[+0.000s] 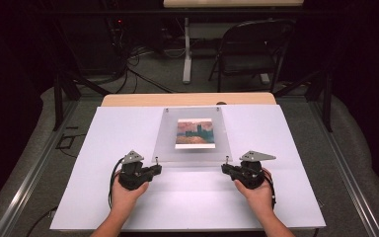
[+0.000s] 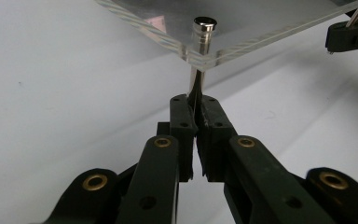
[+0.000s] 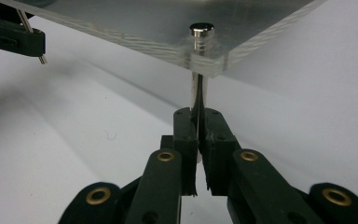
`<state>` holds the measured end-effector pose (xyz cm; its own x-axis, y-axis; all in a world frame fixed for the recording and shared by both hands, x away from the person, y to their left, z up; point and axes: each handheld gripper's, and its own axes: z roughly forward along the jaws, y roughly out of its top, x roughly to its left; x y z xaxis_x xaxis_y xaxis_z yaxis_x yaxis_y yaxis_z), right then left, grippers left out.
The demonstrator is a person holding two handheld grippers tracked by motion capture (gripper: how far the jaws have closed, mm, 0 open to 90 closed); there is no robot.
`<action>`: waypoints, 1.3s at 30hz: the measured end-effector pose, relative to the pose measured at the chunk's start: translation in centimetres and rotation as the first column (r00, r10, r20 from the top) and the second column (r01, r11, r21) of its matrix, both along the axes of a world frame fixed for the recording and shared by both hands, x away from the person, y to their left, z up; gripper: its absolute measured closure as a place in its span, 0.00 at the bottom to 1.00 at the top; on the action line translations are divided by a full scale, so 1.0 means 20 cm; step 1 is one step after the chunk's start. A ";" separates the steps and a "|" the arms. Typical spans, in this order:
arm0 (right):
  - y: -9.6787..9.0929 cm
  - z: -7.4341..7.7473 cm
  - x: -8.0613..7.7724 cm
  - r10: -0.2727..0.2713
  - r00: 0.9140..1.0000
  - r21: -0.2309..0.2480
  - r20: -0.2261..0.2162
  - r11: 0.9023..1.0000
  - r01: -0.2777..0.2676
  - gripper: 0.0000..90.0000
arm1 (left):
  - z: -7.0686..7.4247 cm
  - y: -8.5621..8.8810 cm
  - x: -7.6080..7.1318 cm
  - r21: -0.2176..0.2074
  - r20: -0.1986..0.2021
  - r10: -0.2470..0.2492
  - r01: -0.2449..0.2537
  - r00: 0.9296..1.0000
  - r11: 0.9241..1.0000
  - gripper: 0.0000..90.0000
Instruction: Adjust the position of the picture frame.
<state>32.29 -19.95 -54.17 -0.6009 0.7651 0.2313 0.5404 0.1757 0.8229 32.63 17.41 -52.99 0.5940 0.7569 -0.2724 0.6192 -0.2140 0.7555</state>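
Observation:
A clear acrylic panel (image 1: 165,143) lies raised on short metal posts over the white board (image 1: 192,197), with a small painted picture (image 1: 194,132) under it. My left gripper (image 1: 156,169) is shut at the panel's near left corner. In the left gripper view its tips (image 2: 196,100) meet right at the post (image 2: 198,77) under that corner. My right gripper (image 1: 224,168) is shut at the near right corner, its tips (image 3: 198,112) against the foot of that post (image 3: 199,86). Whether either pair of jaws pinches its post I cannot tell.
The board rests on a wooden table (image 1: 187,99). Beyond it stand a black folding chair (image 1: 254,49) and a white table leg (image 1: 187,54), with cables on the floor. Each gripper view shows the other gripper far off (image 2: 352,35) (image 3: 14,37).

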 end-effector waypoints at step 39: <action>-0.03 -0.09 0.03 -0.041 0.997 -0.027 -0.064 0.999 0.040 0.80 | -0.13 -0.01 0.03 0.048 -0.058 0.026 -0.023 0.998 0.999 0.80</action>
